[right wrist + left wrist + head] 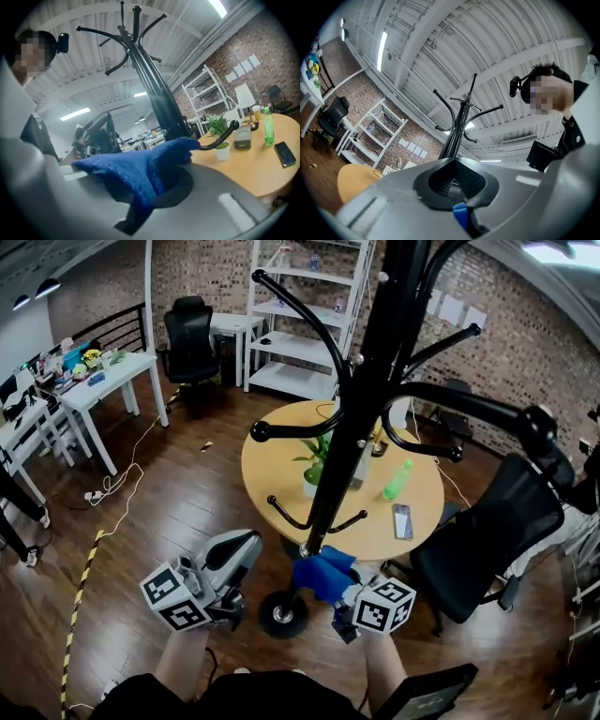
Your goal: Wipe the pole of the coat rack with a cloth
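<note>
The black coat rack pole (361,418) slants down from the top of the head view to its round base (281,613) on the wood floor. A blue cloth (323,576) is pressed against the pole's lowest part, just above the base. My right gripper (339,594) is shut on the cloth. In the right gripper view the cloth (136,171) bunches over my right gripper (159,187), with the pole (154,93) rising right behind it. My left gripper (230,589) hangs left of the base, shut and holding nothing; its own view shows my left gripper (454,180) pointing up at the pole (457,131).
A round wooden table (281,465) behind the pole carries a potted plant (314,470), a green bottle (397,479) and a phone (402,520). A black office chair (487,540) stands to the right. White desks (103,381) and a white shelf (309,306) lie further back.
</note>
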{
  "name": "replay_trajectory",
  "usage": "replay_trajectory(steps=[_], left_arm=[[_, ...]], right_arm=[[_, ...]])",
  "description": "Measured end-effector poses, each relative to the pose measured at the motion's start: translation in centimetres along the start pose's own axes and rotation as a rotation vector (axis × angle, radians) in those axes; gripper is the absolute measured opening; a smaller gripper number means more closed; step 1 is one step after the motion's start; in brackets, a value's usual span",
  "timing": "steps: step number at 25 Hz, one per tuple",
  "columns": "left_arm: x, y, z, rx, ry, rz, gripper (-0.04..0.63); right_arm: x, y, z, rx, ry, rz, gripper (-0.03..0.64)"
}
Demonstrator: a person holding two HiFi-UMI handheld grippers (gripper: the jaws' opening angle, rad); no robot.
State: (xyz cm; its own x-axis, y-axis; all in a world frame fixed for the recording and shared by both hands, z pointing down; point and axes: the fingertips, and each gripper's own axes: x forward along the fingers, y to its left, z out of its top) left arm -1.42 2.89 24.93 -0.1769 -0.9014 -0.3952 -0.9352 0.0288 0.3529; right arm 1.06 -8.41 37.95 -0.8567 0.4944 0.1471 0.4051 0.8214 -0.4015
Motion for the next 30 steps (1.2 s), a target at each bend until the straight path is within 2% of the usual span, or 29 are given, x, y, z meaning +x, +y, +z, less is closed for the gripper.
replay_trajectory(steps=[5,7,10,14,17,20,23,27,30], left_arm=[[0.6,-0.5,0.5,0.043,0.000,-0.017,0.000],[0.7,-0.9,0.8,0.061,0.000,-0.025,0.000],[0.7,-1.8,1.4,0.076,-0.020,-0.043,0.000],[0.6,-2.5,2.3,0.093,-0.053,-0.052,0.000],[0.3,-3.2,3.0,0.105,-0.071,-0.065,0.000],[0.1,-3.8,3.7,0.118,-0.083,-0.071,0.000],[-0.2,-4.0,4.2,0.127,-0.091,-0.068,0.000],[0.1,-4.2,4.2,0.133,-0.083,-0.076,0.000],[0.4,-4.7,4.3,0.137,-0.082,-0.089,0.000]], right_arm=[[2.3,-0.7,2.2,-0.176,-0.058,-0.089,0.021],[1.6,0.6,4.9,-0.213,-0.136,-0.093,0.021],[0.2,3.2,11.2,-0.303,-0.281,-0.086,0.021],[-1.3,7.4,20.1,-0.482,-0.468,-0.079,0.021],[-3.4,10.1,26.2,-0.535,-0.638,-0.108,0.021],[-5.5,13.0,31.0,-0.573,-0.746,-0.123,0.021],[-8.1,16.3,33.0,-0.599,-0.820,-0.094,0.021],[-12.5,21.5,32.8,-0.668,-0.950,-0.015,0.021],[-15.1,24.7,32.8,-0.729,-1.024,0.014,0.021]])
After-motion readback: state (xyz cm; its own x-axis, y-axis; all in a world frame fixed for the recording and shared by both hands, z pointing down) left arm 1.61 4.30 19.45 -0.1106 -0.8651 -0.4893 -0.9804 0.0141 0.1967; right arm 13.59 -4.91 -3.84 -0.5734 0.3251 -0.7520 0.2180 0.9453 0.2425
